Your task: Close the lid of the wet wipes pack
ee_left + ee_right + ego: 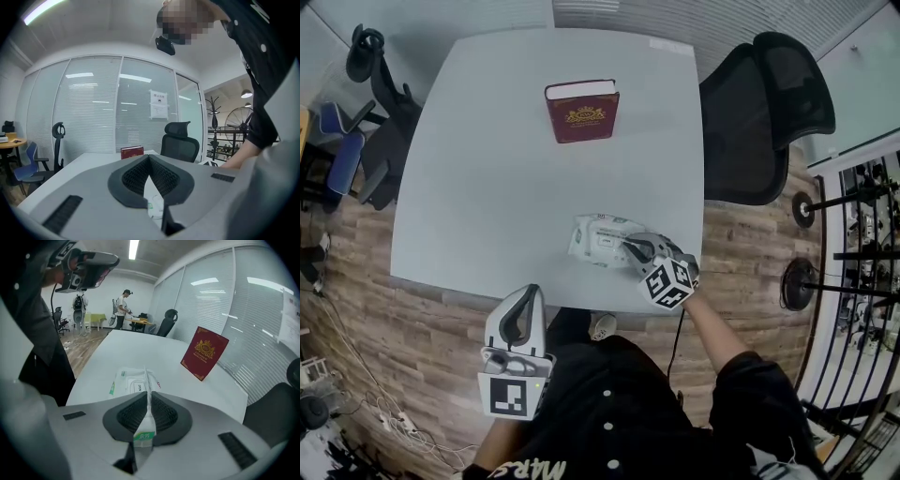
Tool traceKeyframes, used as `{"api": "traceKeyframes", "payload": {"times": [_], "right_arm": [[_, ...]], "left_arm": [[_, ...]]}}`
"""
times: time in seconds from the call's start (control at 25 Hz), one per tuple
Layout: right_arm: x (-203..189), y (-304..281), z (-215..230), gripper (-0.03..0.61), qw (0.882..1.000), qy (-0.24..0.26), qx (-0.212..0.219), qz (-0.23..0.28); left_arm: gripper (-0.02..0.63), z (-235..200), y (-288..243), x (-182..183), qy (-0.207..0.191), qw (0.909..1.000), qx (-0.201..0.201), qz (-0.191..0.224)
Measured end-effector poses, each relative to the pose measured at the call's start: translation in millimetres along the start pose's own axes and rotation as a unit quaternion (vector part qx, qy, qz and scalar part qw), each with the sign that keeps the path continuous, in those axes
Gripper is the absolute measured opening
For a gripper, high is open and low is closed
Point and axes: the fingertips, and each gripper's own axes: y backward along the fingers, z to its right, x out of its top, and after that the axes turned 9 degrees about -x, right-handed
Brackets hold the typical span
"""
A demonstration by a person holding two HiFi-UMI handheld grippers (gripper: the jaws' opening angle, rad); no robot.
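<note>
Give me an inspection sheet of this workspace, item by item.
Surface: pale table, no stains seen.
Job's things: wet wipes pack lies near the front edge; its lid flap is lifted, not closed.
Clutter: red book at the far side, apart from the pack.
Grippers: right claw shut on the lid flap; left claw shut, empty, off the table's near edge.
Cables: one lead hangs from the right claw; loose cables on the floor at left.
Surroundings: black office chair at the table's right, wood floor, blinds behind glass.
</note>
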Motion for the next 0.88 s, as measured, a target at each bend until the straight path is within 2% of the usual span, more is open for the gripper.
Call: {"api": "traceKeyframes", "payload": {"times": [0.2, 0.44, 0.56, 0.72, 0.88], "right_arm": [[-10, -2, -17, 0.059, 0.999, 0.030, 0.015, -0.015], [-16, -7, -27, 0.077, 0.998, 0.030, 0.039, -0.032], [-18, -10, -32, 0.108, 0.997, 0.022, 0.056, -0.042], [-17, -14, -37, 0.123, 0.996, -0.008, 0.075, -0.050], [-17, -18, -35, 0.123, 0.991, -0.075, 0.091, -0.060]], "left_arm": [[0.012, 6, 7, 2, -0.015, 0.9999, 0.005, 0.003], [0.012, 7, 15, 1, -0.011, 0.9999, 0.011, 0.004], [0.012, 6, 18, 0, -0.008, 0.9998, 0.015, 0.003], [0.012, 5, 21, 0, -0.007, 0.9998, 0.018, 0.006], [0.012, 3, 23, -4, -0.001, 0.9998, 0.019, 0.002]]}}
